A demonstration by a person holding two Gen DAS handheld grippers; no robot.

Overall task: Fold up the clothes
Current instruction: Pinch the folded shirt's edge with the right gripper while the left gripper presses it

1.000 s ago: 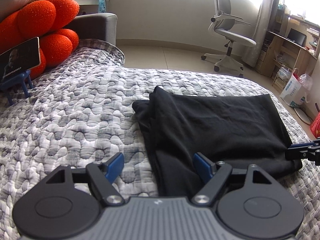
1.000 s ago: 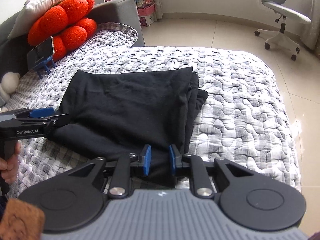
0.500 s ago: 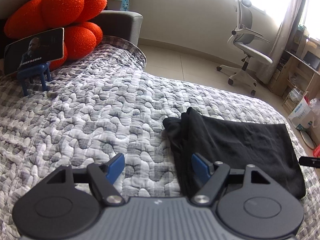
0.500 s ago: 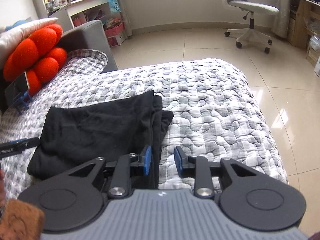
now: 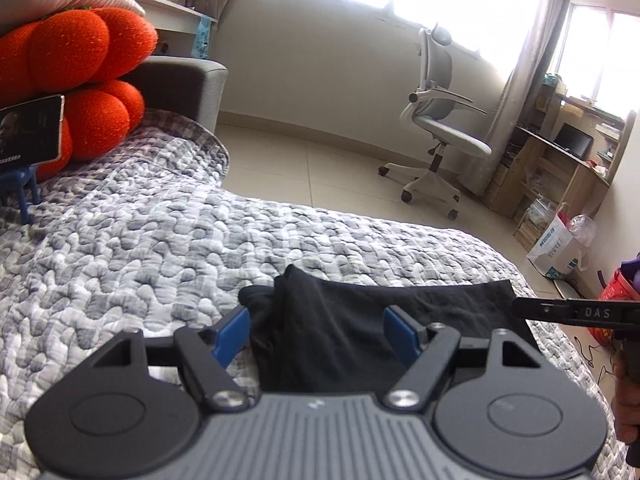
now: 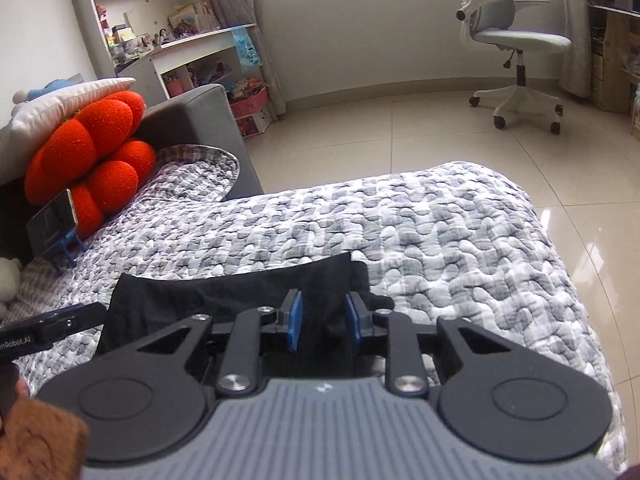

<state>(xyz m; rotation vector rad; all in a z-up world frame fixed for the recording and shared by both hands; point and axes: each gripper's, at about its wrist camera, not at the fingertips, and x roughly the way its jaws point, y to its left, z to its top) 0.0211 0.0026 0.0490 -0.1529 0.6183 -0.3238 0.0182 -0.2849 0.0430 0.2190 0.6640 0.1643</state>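
Observation:
A black garment (image 5: 440, 300) lies folded into a flat rectangle on the grey quilted bed (image 5: 140, 248). My left gripper (image 5: 316, 334) hovers over the garment's bunched left end, jaws open wide and nothing pinched. In the right wrist view the garment (image 6: 180, 300) stretches to the left. My right gripper (image 6: 322, 322) hangs over its right end with a narrow gap that is closing. Black cloth shows in that gap, but the pads do not press on it. Each gripper's tip pokes into the other's view: the right one (image 5: 576, 312) and the left one (image 6: 52, 326).
An orange lobed cushion (image 5: 80, 92) and a phone on a blue stand (image 5: 30, 132) sit at the head of the bed. A grey upholstered end (image 6: 192, 128) is behind them. An office chair (image 5: 440, 128), a wooden desk (image 5: 560, 160) and tiled floor lie beyond the bed's far edge.
Both views have tipped upward, so the garment sits lower and nearer the fingers. The left gripper drifted over the garment's left end. The right jaws stand wider than a second ago.

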